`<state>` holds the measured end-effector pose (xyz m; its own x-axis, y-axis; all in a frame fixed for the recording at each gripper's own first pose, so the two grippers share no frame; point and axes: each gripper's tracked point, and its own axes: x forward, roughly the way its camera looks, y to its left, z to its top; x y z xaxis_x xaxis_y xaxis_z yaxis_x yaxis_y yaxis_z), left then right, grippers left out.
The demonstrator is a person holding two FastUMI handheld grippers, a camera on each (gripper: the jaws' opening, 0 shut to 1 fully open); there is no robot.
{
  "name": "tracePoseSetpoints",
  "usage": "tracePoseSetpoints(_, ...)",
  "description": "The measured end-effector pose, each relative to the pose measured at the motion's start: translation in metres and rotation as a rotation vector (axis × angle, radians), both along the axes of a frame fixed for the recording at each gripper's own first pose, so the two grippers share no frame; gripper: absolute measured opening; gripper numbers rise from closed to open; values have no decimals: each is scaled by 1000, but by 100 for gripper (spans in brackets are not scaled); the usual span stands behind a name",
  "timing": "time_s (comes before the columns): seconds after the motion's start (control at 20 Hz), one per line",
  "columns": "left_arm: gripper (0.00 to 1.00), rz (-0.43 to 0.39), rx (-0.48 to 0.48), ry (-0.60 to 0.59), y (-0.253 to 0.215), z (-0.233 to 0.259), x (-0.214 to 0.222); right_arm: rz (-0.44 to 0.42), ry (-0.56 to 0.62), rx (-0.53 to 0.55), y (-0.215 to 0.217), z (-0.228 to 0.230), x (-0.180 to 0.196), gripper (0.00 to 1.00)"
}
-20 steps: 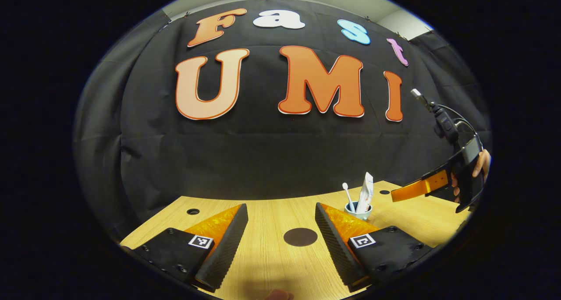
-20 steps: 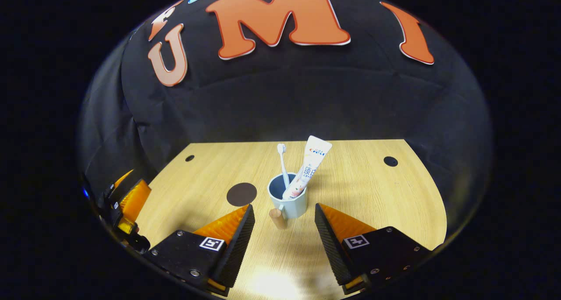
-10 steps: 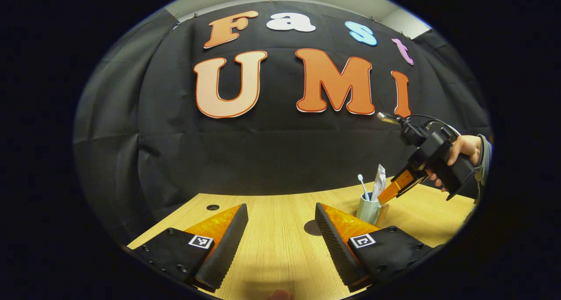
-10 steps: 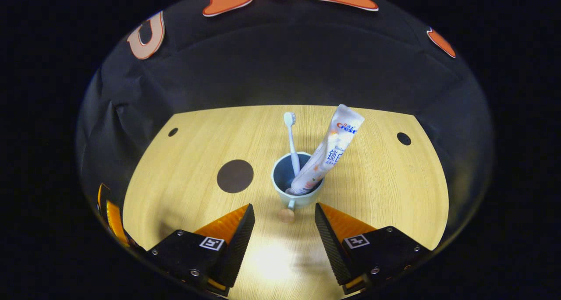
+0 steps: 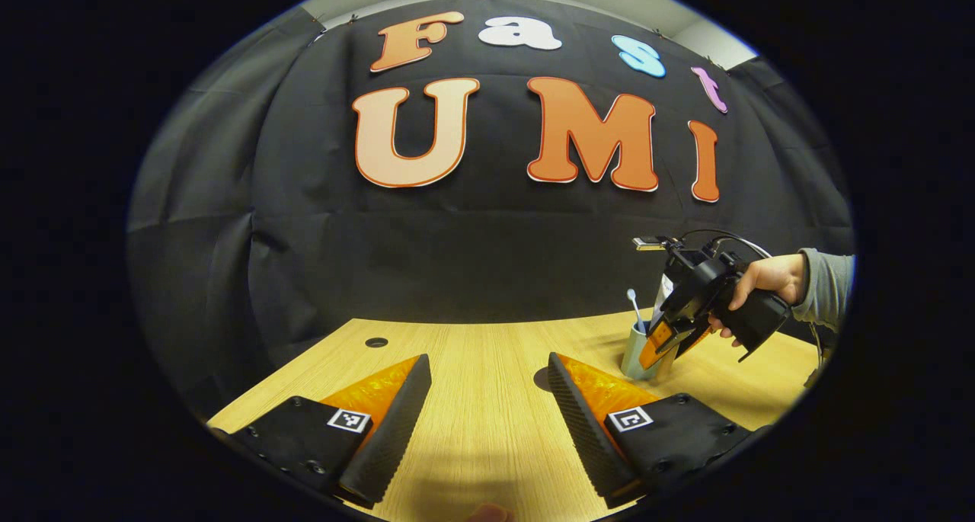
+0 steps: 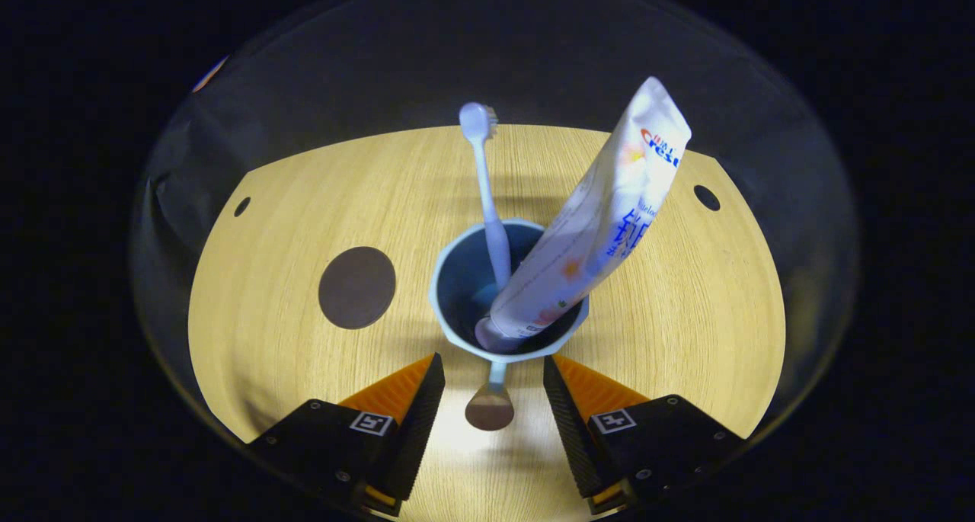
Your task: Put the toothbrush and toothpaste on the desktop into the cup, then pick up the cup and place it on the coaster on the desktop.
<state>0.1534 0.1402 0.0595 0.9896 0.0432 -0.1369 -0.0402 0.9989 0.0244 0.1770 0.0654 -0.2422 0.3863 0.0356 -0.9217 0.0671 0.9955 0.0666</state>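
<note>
Cup (image 6: pixel 509 293) stands upright on the wooden surface (image 6: pixel 670 309), pale blue, with the toothbrush (image 6: pixel 487 194) and the toothpaste (image 6: pixel 594 225) both inside it. Toothbrush stands nearly straight, head up; toothpaste leans to the right over the rim. In the right gripper view the cup's handle (image 6: pixel 491 400) points toward the near side and lies between the fingers of the right gripper (image 6: pixel 487 408), whose jaws stand open on either side of it, not touching. A round dark coaster (image 6: pixel 356 287) lies to the left of the cup, apart from it. In the left gripper view the left gripper (image 5: pixel 487 408) hangs over bare surface, jaws open, holding nothing; far to its right a hand (image 5: pixel 765 278) holds the right gripper at the cup (image 5: pixel 636 350).
</note>
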Motion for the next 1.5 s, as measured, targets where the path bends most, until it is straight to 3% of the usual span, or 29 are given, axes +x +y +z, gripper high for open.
tracePoseSetpoints(0.15, 97, 2, -13, 13, 3, -6, -1, -13, 27, -26, -6, -10, 0, 63)
tracePoseSetpoints(0.2, 97, 2, -19, 21, 3, -9, -2, -6, 29, -17, -4, -4, -2, 50)
tracePoseSetpoints(0.25, 97, 3, -25, 27, 2, -11, -3, -11, 32, -9, -7, -9, 0, 45)
tracePoseSetpoints(0.3, 97, 5, -29, 34, 2, -13, -4, -9, 28, -8, -7, -10, 2, 29)
tracePoseSetpoints(0.4, 97, 11, -35, 41, 2, -15, -7, 0, 15, -16, -5, -9, 2, 28)
tracePoseSetpoints(0.45, 97, 11, -35, 44, 1, -14, -9, 4, 8, -20, -6, -9, 3, 22)
tracePoseSetpoints(0.5, 97, 15, -27, 43, 0, -14, -10, 13, 4, -26, -7, -10, 3, 27)
tracePoseSetpoints(0.85, 97, 6, 29, 28, -12, -5, -13, 35, -24, -30, -8, -9, 6, 25)
tracePoseSetpoints(1.5, 97, -13, 6, 44, -14, -13, -11, 86, -89, 1, -6, -9, 13, 24)
